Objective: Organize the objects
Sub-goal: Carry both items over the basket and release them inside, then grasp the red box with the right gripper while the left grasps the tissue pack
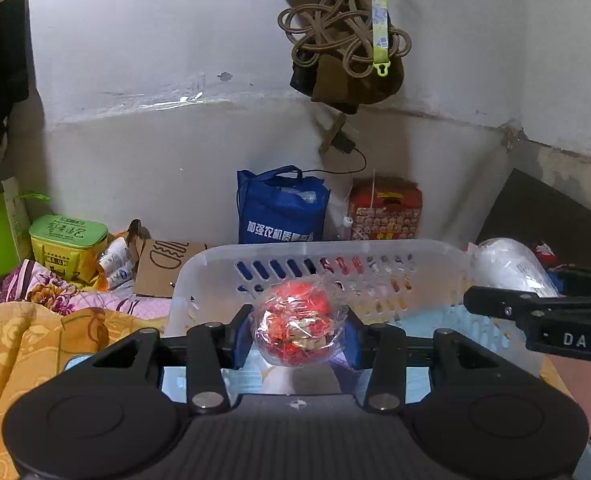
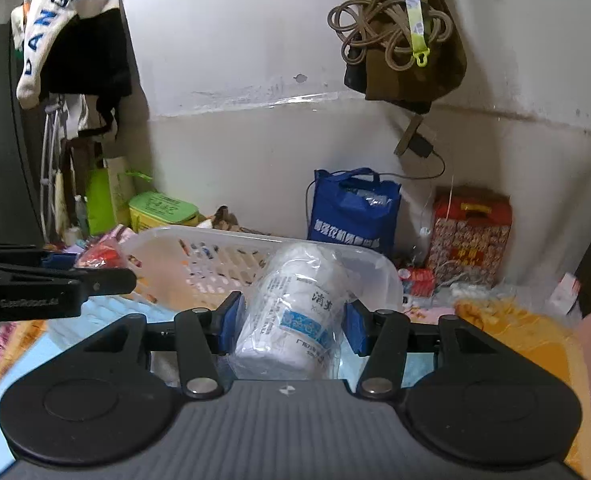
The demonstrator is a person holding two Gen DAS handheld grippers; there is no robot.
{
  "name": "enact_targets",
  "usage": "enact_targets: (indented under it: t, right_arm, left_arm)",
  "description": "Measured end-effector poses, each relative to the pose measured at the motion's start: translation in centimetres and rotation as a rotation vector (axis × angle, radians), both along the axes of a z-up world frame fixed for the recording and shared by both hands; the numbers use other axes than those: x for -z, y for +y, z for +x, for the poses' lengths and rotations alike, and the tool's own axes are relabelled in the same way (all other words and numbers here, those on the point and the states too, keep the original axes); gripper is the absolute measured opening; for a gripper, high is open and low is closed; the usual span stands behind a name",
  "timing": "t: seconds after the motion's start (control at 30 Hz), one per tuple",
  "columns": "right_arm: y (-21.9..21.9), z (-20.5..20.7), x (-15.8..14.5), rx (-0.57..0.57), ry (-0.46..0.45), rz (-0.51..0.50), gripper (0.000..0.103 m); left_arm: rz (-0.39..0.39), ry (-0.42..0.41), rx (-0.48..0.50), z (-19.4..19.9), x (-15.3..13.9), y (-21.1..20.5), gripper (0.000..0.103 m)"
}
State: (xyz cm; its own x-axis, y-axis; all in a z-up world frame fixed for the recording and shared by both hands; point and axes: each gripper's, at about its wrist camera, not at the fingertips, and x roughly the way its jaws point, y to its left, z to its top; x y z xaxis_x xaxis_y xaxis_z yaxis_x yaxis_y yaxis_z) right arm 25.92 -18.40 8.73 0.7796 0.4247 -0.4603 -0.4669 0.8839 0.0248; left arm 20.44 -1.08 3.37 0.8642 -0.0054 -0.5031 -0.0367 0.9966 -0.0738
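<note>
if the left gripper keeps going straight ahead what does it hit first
Probably the slotted far wall of the translucent white plastic basket, directly beyond the left gripper and its cellophane-wrapped red ball; depth is unclear.

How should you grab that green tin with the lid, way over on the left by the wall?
Probably by its two long flat side walls, just under the lid, coming down from above. The green tin stands upright and boxy, and its lid rim sticks out a bit, which should help stop slipping. A brown paper bag crowds its right side. Both grippers are full now.
</note>
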Motion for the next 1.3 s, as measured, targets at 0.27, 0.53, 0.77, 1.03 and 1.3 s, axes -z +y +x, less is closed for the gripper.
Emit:
enact_targets:
  t: [0.27,0.53,0.77,1.03,1.3]
  right_arm:
    - [-0.8,-3.8,-2.0,0.068,-0.175,0.060,0.103]
    - [-4.5,-11.5,0.4,0.006,-0.122,0.205,0.103]
    - [-3.4,-10.4,5.7,0.062,0.122,0.153,0.103]
    - [-3.4,-8.3,8.2,0.106,0.241,0.105,0.083]
    - [-2.1,-8.2,9.8,0.004,0.265,0.078,0.080]
  left_arm:
    - [0.043,-0.079,-0.036,-1.5,-0.7,0.3,0.080]
    - [0.001,-0.149,0.013,-10.6,1.4,0.1,0.093]
    - [0.089,0.003,0.024,-9.2,5.9,-1.5,0.093]
    - [-0.008,0.188,0.037,-6.6,9.7,0.0,0.093]
    - [0.015,0.195,0.037,-7.2,10.7,0.3,0.094]
